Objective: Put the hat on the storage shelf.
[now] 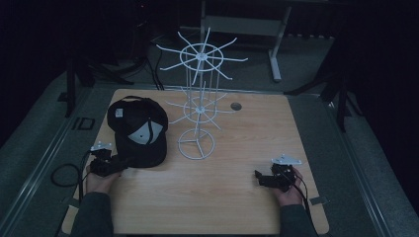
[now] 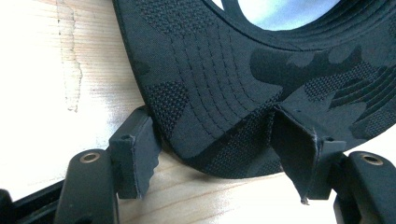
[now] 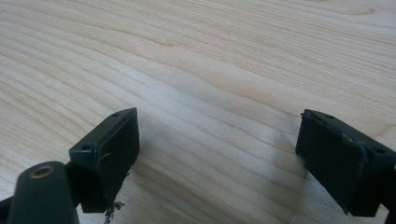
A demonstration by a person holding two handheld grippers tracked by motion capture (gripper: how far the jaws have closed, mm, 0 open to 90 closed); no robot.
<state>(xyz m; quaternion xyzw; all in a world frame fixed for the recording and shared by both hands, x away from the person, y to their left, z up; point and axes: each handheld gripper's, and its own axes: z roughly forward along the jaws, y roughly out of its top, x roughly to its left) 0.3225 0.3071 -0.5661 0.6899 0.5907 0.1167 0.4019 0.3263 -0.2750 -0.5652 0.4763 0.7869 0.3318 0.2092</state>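
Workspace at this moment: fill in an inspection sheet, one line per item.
Surface: wooden table, grommet hole near the far edge.
Job's things: black cap lying flat; white wire rack upright beside it.
Clutter: nothing seen.
Grippers: left gripper open, jaws either side of the cap's brim; right gripper open over bare wood.
Cables: black cable looping off the left gripper.
Surroundings: dark; grey floor.

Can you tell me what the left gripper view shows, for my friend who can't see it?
The brim of a dark camouflage cap lies on a pale wooden table, its edge between the two black jaws of the left gripper. The jaws stand wide, one on each side of the brim.
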